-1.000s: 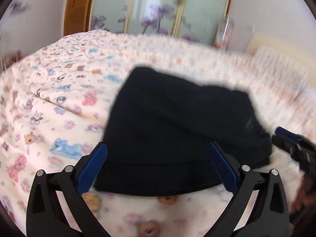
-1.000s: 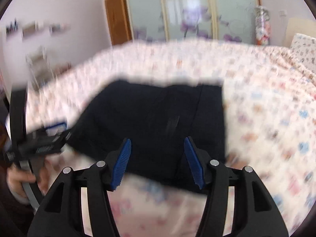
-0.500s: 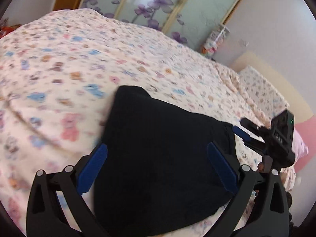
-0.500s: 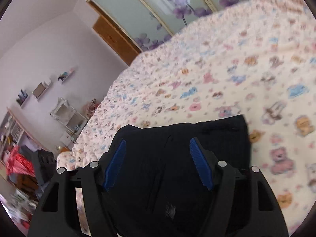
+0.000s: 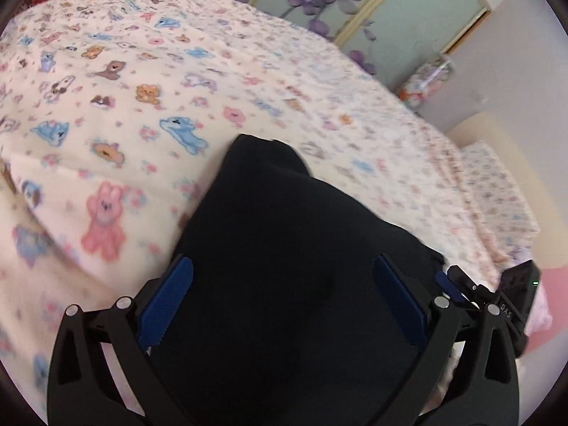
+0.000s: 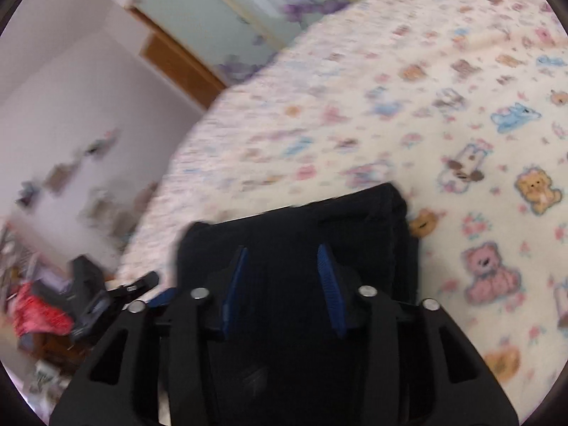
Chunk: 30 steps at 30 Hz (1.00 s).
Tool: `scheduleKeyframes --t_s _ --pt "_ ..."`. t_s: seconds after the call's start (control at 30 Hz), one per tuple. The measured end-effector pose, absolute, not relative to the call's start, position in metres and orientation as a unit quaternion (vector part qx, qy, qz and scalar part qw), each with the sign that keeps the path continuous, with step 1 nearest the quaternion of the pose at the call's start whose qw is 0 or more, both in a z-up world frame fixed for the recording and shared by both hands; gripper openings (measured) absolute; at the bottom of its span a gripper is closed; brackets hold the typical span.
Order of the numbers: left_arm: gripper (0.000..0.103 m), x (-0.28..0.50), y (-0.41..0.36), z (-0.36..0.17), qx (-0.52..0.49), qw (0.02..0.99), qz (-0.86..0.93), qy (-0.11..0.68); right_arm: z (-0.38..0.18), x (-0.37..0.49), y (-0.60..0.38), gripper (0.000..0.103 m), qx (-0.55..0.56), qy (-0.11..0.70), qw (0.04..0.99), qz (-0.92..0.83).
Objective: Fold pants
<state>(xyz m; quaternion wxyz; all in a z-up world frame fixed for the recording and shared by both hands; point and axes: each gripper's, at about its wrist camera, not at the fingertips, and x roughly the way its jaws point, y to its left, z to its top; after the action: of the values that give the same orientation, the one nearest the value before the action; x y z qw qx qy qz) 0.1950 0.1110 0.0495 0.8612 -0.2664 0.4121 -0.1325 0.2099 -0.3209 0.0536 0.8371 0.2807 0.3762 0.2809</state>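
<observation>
Left tool (image 5: 282,300) is hovering with its jaws spread wide, both blue pads (image 5: 167,305) standing apart over the dark pants (image 5: 284,266). No pad is pressing on the fabric as far as the left wrist view shows. Right tool (image 6: 282,285) is closing its jaws at this moment; its blue pads (image 6: 328,284) are still standing apart above the pants (image 6: 301,234), and no cloth is seen pinched between them.

The pants are lying folded into a compact dark bundle on the bed (image 5: 142,88), which is covered by a cream blanket printed with cartoon animals. In the left wrist view the bundle is filling the 6 o'clock half of the frame, its far corner pointing toward 12 o'clock. In the right wrist view the bundle is sitting at 6 o'clock, with a seamed edge running along its 3 o'clock side.

The right tool (image 5: 461,284) is appearing at 4 o'clock in the left wrist view, just beside the edge of the bundle. The left tool (image 6: 142,284) is appearing at 8 o'clock in the right wrist view, near the opposite edge.

Wardrobe doors (image 5: 355,7) with purple flower prints are standing beyond the bed at 12 o'clock.
</observation>
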Motion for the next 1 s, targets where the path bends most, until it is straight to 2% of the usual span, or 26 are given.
scheduleKeyframes --t_s 0.07,0.1,0.27,0.5,0.7,0.87,1.0 --pt "0.101 0.178 0.109 0.055 -0.269 0.858 -0.170 0.404 0.065 0.184 -0.320 0.068 0.275 0.359 0.831 0.325" --pt "0.101 0.164 0.106 0.057 -0.257 0.861 -0.185 0.399 0.070 0.169 -0.316 0.070 0.257 0.355 0.832 0.341" --pt "0.101 0.128 0.082 0.047 -0.181 0.876 -0.191 0.404 0.069 0.104 -0.297 0.071 0.137 0.365 0.852 0.350" --pt "0.101 0.112 0.048 0.027 -0.045 0.901 -0.136 0.409 0.045 0.084 -0.277 0.071 0.044 0.384 0.874 0.295" --pt "0.101 0.108 0.048 0.022 -0.040 0.906 -0.128 0.401 0.040 0.084 -0.271 0.073 0.019 0.381 0.881 0.280" --pt "0.101 0.105 0.045 0.023 -0.029 0.910 -0.122 0.394 0.041 0.081 -0.257 0.084 -0.013 0.371 0.888 0.271" --pt "0.101 0.101 0.043 0.025 -0.023 0.912 -0.117 0.392 0.045 0.078 -0.253 0.085 -0.019 0.364 0.894 0.260"
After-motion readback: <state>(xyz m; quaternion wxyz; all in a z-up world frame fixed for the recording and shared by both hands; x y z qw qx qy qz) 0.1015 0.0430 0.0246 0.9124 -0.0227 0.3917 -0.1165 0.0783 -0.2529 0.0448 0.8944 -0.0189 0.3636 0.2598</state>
